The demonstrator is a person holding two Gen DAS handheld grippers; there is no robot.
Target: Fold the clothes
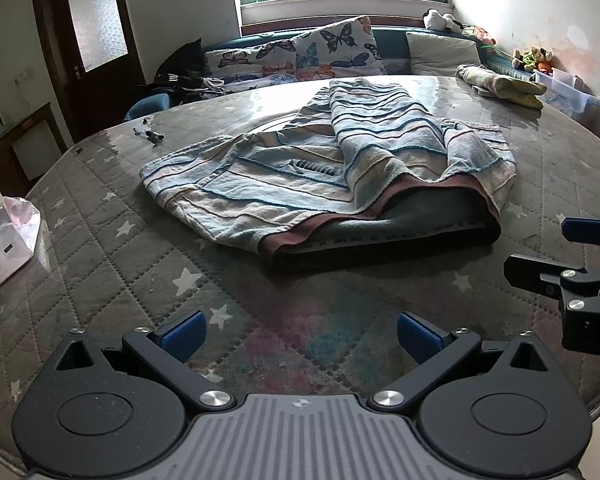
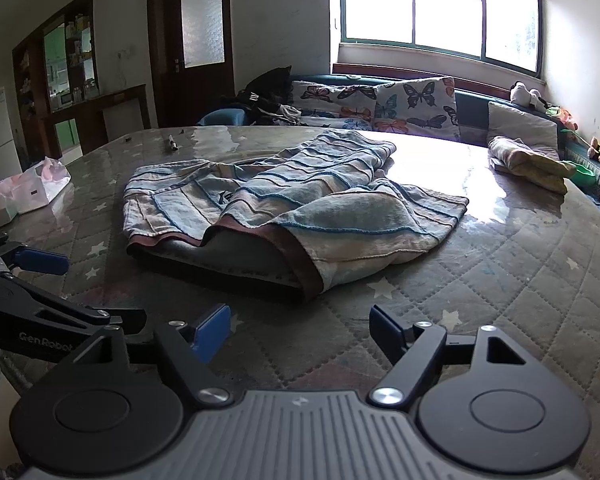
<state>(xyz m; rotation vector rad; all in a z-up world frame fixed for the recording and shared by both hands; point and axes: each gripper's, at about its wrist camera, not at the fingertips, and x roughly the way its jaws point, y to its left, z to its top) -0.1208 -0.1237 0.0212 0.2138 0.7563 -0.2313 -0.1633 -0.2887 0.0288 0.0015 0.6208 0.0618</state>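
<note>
A striped light-blue and cream garment (image 1: 320,176) (image 2: 284,204) with a brown hem lies rumpled on the round table, its hem opening turned toward me. My left gripper (image 1: 300,336) hovers over the near table edge, short of the hem, open with nothing between its blue pads. My right gripper (image 2: 300,334) hangs beside it, also open and empty, a little short of the hem. Each gripper shows at the edge of the other's view: the right gripper's fingers (image 1: 540,276) at the right edge of the left wrist view, the left gripper's fingers (image 2: 44,262) at the left edge of the right wrist view.
The table (image 1: 140,264) has a quilted star-patterned cover under a glossy sheet. A folded yellowish cloth (image 1: 504,86) lies at the far right, small dark objects (image 1: 150,134) at the far left, and a white plastic bag (image 2: 28,190) at the left edge. Cushions and a sofa stand behind.
</note>
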